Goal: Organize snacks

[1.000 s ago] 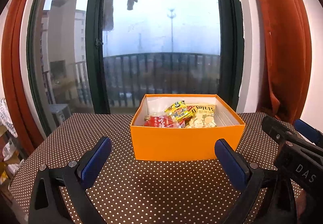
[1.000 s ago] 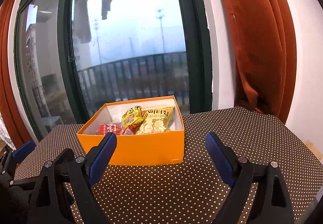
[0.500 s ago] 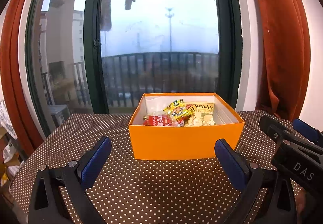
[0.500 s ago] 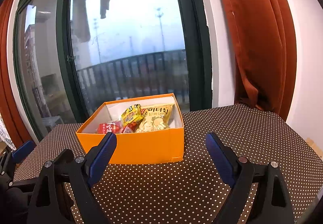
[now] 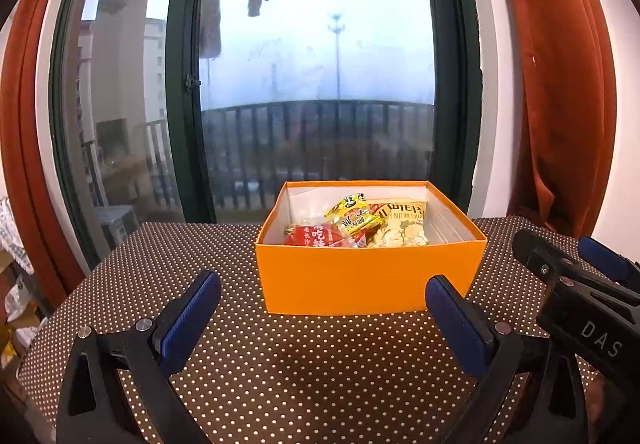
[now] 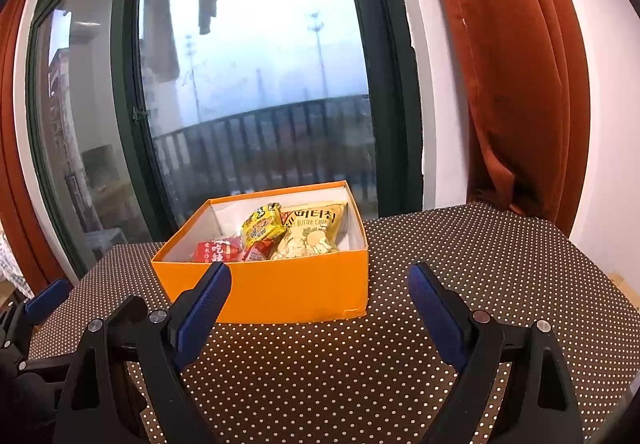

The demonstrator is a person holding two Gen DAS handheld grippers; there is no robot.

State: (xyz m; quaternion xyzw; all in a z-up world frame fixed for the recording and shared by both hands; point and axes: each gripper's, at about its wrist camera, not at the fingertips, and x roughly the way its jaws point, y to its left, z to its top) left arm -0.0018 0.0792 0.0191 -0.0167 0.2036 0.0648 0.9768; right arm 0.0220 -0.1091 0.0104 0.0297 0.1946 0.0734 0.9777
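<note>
Both grippers sitting wide, nothing held: left gripper (image 5: 322, 314), right gripper (image 6: 320, 302). Orange box (image 5: 370, 278) with snack packets (image 5: 352, 218) sitting near table's (image 5: 280, 372) far edge, by the window.

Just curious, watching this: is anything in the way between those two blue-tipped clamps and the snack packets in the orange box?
Only the orange box's own front wall. The snack packets lie behind it, so the open left gripper and right gripper would have to go over the rim. The dotted tablecloth between looks bare.
</note>
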